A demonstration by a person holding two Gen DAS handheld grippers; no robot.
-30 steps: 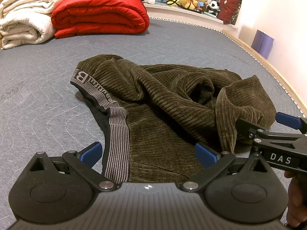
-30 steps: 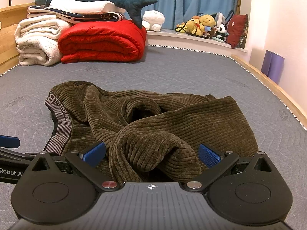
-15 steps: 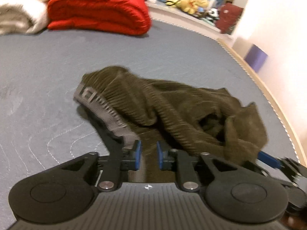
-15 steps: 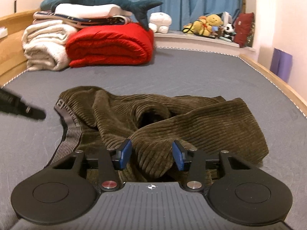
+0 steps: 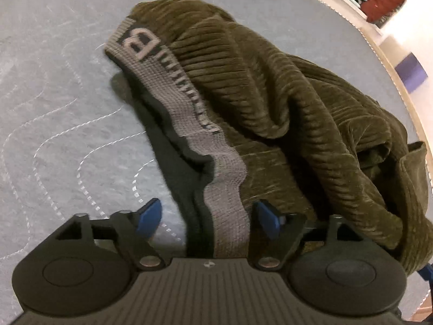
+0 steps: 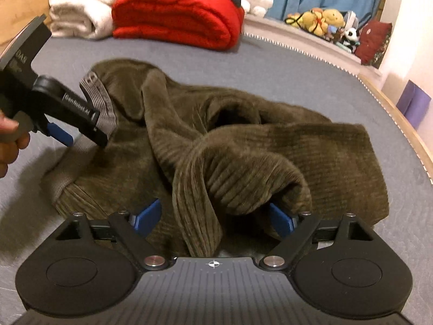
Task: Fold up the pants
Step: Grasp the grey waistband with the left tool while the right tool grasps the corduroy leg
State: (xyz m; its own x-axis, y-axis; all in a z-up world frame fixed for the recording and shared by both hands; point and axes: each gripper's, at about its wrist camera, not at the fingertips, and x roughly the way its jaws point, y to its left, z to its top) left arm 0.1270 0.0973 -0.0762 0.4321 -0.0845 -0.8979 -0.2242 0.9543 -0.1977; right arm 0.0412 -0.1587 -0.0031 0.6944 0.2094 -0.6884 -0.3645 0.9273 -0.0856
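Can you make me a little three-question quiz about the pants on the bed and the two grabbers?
1. True or false: the pants lie neatly folded.
2. Which part of the pants sits between the left gripper's opening jaws?
A. grey waistband
B. leg cuff
3. Fill in: the folded blanket behind the pants is ____.

Key: 1 false; 2 A; 3 red.

You have one pair of pants [image 6: 243, 146], two grippers, left [image 5: 208, 216] and right [image 6: 213, 216], one red quilt [image 6: 176, 13], one white blanket [image 6: 81, 13], one mattress [image 6: 284, 65].
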